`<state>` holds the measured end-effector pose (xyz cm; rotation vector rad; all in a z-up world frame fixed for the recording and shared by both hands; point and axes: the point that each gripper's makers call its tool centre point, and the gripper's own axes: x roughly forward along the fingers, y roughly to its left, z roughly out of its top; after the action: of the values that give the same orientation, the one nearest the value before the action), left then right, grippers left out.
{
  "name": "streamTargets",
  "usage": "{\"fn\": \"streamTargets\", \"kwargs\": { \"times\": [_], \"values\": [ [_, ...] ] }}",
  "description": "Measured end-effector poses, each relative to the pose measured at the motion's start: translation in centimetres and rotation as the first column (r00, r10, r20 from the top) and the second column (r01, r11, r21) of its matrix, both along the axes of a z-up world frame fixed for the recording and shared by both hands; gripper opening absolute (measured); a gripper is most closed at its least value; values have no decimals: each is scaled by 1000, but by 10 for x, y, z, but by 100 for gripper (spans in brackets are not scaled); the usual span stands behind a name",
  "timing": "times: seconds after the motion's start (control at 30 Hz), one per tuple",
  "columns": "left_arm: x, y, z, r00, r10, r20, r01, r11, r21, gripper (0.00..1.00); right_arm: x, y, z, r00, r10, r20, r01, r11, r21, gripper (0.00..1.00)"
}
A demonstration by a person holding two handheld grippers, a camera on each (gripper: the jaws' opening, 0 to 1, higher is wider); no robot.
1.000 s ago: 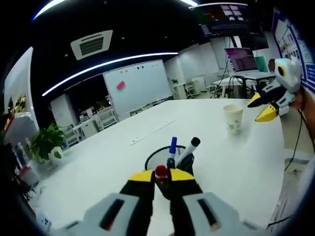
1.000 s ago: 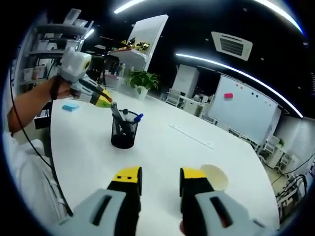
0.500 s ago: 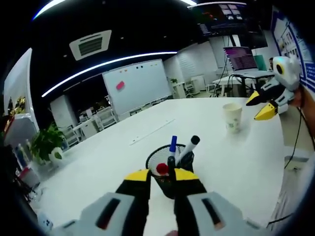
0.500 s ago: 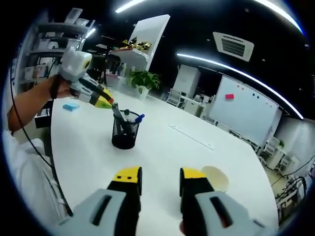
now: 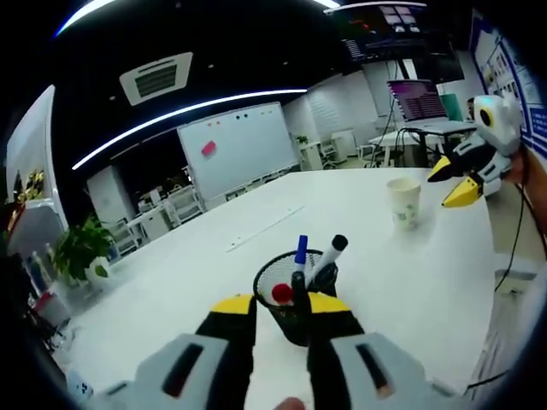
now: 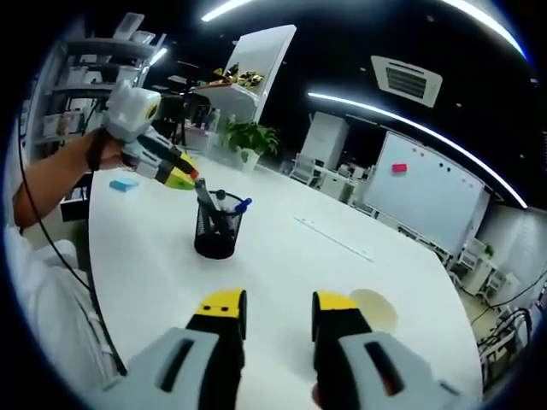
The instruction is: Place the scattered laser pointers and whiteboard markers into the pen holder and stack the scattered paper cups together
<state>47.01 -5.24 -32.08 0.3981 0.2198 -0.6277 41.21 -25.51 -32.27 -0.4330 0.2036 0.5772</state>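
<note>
Two tongs over white worktop [image 5: 171, 282]; worktop largely cleared. Mesh pen holder [image 5: 293, 295] mid-worktop, holding blue marker [image 5: 300, 253], black marker [image 5: 330, 256], red-tipped pen [image 5: 281, 294]. Paper cup [image 5: 404, 204] upright, well apart from holder. Left tongs [image 5: 280, 304] have backed slightly off red-tipped pen since a second ago; jaws now parted, pen released in holder; pen step looks finished. Right tongs [image 6: 276, 302] spread, empty, just beside cup [image 6: 373, 308]; cups next, likely.
</note>
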Motion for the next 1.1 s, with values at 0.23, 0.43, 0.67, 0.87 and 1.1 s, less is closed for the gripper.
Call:
{"fn": "streamTargets", "kwargs": {
  "times": [0.23, 0.43, 0.67, 0.87, 1.1],
  "values": [
    [0, 4, -2, 1000, 21, -4, -21, 1000, 7, 26, -1, 1, -2, 1000, 2, -3, -2, 1000, 4, 31],
    [-2, 8, -2, 1000, 30, -8, -30, 1000, 2, 27, -1, -1, -4, 1000, -2, -6, 2, 1000, 9, 31],
    [-6, 11, -4, 999, 31, -15, -31, 1000, 6, 29, -1, -1, -6, 1000, -2, -10, 3, 1000, 9, 31],
    [-8, 12, -6, 999, 29, -19, -29, 1000, 4, 30, -3, 3, -8, 1000, 5, -15, -5, 1000, 4, 31],
    [-10, 14, -3, 1000, 29, -11, -29, 1000, 1, 30, -2, 3, -7, 1000, 3, -12, -3, 1000, 8, 31]
  ]
}}
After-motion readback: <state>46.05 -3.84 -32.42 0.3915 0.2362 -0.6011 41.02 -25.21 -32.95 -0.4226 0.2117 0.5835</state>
